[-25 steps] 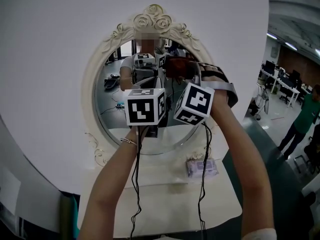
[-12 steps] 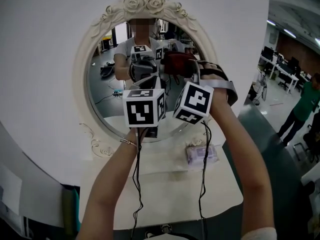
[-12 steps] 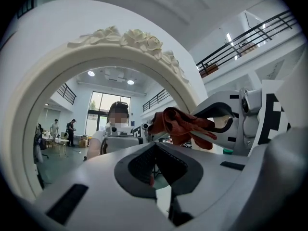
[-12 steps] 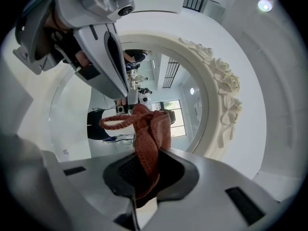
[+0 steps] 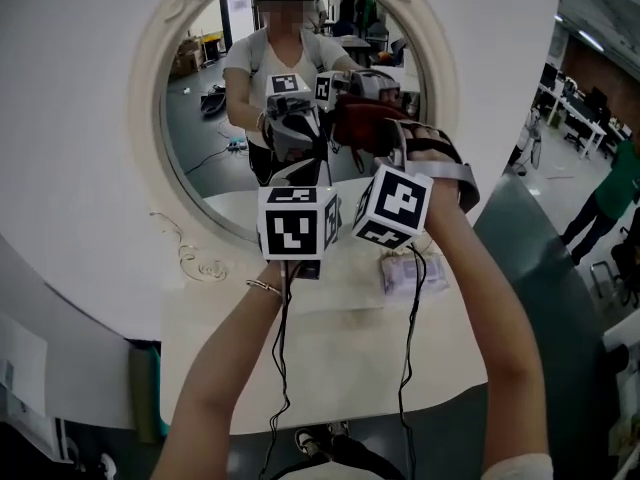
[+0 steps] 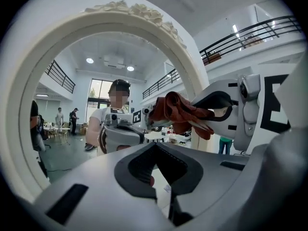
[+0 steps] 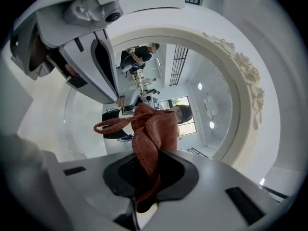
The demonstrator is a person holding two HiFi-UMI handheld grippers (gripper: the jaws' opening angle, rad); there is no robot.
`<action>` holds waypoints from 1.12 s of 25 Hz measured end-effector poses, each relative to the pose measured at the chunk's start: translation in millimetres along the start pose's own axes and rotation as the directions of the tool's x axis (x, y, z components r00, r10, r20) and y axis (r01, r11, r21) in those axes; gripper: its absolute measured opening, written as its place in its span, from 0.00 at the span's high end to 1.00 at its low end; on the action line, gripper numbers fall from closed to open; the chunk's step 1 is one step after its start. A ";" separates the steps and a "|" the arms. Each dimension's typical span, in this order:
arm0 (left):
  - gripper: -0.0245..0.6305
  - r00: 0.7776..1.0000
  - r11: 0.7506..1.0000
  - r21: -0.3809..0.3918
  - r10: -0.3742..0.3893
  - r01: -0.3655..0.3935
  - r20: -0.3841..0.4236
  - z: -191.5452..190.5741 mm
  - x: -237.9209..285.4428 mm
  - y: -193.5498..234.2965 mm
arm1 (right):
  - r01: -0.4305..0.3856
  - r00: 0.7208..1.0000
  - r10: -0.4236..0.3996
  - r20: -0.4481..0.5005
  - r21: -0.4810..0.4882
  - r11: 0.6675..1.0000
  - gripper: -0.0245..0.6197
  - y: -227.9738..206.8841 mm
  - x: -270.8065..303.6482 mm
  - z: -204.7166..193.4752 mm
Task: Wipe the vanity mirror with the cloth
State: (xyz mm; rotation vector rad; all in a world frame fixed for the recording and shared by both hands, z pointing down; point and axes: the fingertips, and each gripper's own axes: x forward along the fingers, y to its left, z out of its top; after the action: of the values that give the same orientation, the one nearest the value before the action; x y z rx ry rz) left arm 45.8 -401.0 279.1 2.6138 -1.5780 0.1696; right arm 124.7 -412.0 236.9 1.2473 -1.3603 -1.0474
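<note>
The oval vanity mirror (image 5: 215, 158) in a cream carved frame (image 7: 243, 76) hangs on a white wall above a white vanity table (image 5: 340, 368). My right gripper (image 5: 378, 138) is shut on a red-brown cloth (image 5: 362, 123), which it holds up close to the glass at the mirror's right side. In the right gripper view the cloth (image 7: 150, 136) bunches out of the jaws of the right gripper (image 7: 148, 163). My left gripper (image 5: 298, 173) is just left of it, shut and empty. From the left gripper (image 6: 156, 153) view, the cloth (image 6: 180, 112) hangs to the upper right.
A small pale packet (image 5: 410, 273) lies on the table under my right arm. Black cables (image 5: 280, 368) hang from both grippers. To the right, past the wall's edge, is an open office floor where a person in green (image 5: 612, 203) stands.
The mirror has risen in the head view, so both grippers and the cloth now sit lower against the glass. More of the table shows. The grippers stay side by side.
</note>
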 end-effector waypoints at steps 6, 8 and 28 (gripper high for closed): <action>0.96 0.998 0.999 -0.033 -0.011 0.009 -0.069 -47.0 6.1 -0.2 | -0.063 0.998 0.063 -0.001 0.018 0.998 0.87 44.9 3.7 -3.8; 0.95 0.996 0.999 -0.042 -0.014 0.011 -0.090 -56.0 6.5 -0.6 | -0.090 0.996 0.090 -0.005 0.023 0.996 0.87 55.8 4.5 -6.5; 0.96 0.952 0.991 -0.119 0.015 -0.054 -0.307 -225.1 -2.6 21.6 | -0.379 0.925 0.378 0.023 0.097 0.920 0.87 254.7 10.4 -0.4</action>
State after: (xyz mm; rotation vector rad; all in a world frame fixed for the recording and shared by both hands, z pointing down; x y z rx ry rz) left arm 13.8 -379.7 502.0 2.3294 -1.4755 0.4396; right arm 86.0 -396.2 488.3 0.9958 -1.5959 -0.7175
